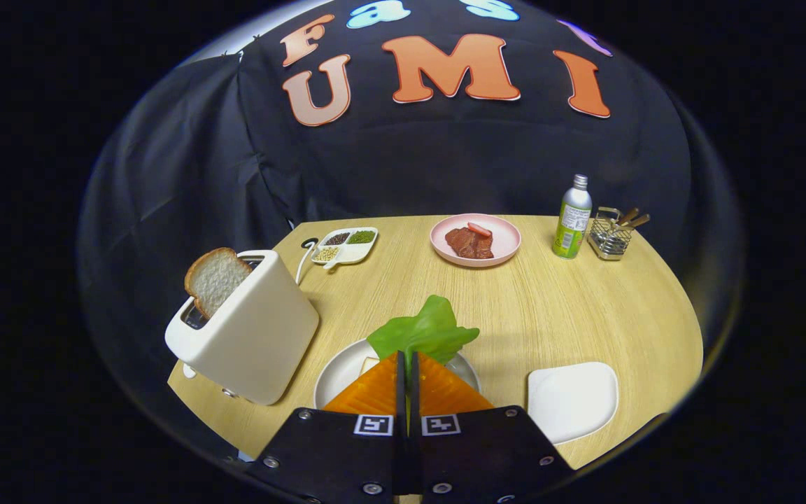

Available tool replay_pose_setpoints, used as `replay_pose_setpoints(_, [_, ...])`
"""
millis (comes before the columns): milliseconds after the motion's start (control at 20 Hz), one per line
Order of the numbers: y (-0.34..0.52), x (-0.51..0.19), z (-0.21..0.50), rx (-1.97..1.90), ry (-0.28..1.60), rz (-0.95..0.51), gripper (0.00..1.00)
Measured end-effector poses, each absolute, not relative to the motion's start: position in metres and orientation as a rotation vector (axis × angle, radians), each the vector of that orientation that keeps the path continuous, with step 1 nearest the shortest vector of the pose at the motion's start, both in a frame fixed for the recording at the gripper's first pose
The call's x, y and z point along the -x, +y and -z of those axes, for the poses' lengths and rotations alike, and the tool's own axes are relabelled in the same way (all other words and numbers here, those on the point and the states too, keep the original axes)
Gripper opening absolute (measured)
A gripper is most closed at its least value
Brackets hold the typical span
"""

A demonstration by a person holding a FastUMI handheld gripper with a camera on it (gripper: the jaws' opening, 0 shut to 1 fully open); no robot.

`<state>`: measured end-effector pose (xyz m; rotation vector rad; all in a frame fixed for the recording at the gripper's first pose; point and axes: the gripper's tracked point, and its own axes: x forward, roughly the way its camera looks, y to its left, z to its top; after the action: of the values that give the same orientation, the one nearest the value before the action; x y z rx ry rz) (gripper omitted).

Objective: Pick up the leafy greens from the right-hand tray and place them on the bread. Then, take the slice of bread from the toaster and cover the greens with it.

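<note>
Gripper (407,364) has its fingers pressed together on the stem end of the leafy greens (425,330), so the leaf is pinched between both tips and fans out just ahead of them. The greens hang over the round plate (336,374), which sits directly under the fingers. A pale corner of the bread (369,364) shows on that plate, just beside the left finger; most of the slice is hidden behind the fingers, so I can't tell whether the leaf touches it.

Right-hand tray (572,400): white, rounded-square, just to the right of the plate, top surface bare.

Toaster (245,329): cream, to the left of the plate, near it. One bread slice (215,278) stands up out of its slot, tilted a bit.

Further back on the wooden table (550,308): a divided dish (345,246) with seeds or grains behind the toaster, a pink plate (475,239) with reddish food pieces at centre, then a green-labelled bottle (571,217) and, just beside it, a wire basket (611,236) holding utensils.
</note>
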<state>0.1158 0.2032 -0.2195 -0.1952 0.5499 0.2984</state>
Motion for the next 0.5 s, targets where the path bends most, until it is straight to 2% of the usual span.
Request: replay_pose_setpoints(500, [0.235,-0.121,0.261,0.220,0.631,-0.329,0.01])
